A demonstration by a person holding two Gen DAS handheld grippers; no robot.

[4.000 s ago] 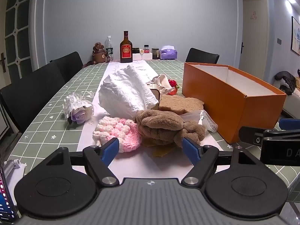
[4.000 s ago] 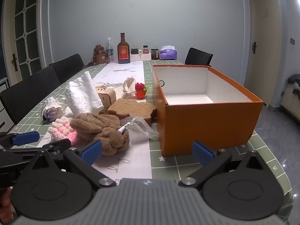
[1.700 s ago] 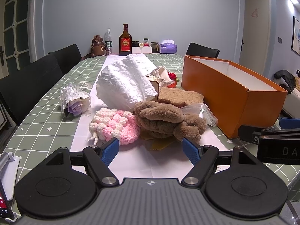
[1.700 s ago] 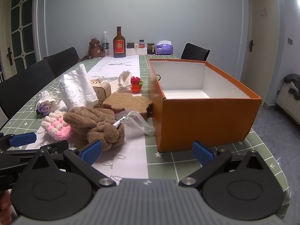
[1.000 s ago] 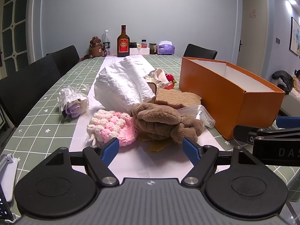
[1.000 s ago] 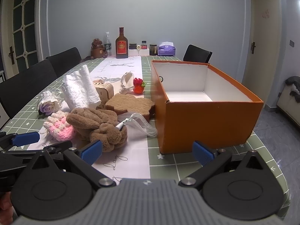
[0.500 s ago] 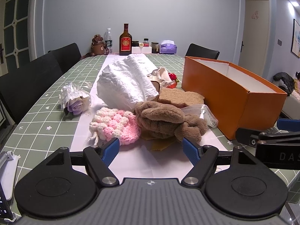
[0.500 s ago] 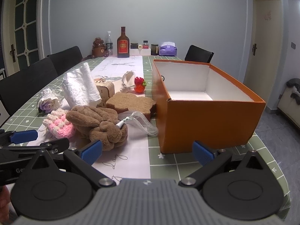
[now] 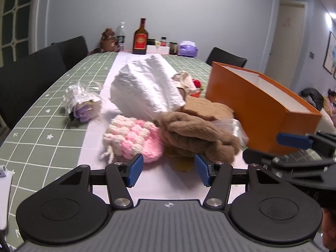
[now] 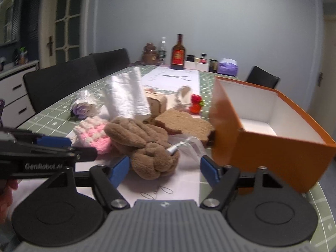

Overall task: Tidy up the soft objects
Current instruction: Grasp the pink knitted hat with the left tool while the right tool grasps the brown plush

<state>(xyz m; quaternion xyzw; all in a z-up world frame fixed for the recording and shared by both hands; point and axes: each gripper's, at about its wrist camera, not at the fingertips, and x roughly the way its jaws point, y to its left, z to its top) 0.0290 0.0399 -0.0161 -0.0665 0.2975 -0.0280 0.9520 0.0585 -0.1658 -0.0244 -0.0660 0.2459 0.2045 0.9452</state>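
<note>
Plainly, the plush [image 10: 145, 145] lies just ahead of the right gripper [image 10: 162, 169], nearer than the left gripper [image 9: 168, 169]; both fingers closing, gripping nothing; box [image 10: 273, 147] at its right.

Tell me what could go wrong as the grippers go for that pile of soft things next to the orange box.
1. The brown plush lies against the pink knitted piece and over a clear pouch, so a grab may drag those along.
2. The left gripper and right gripper sit close side by side, both jaws closing on nothing; they could collide.
3. The orange box stands right beside the right gripper and may get knocked.
</note>
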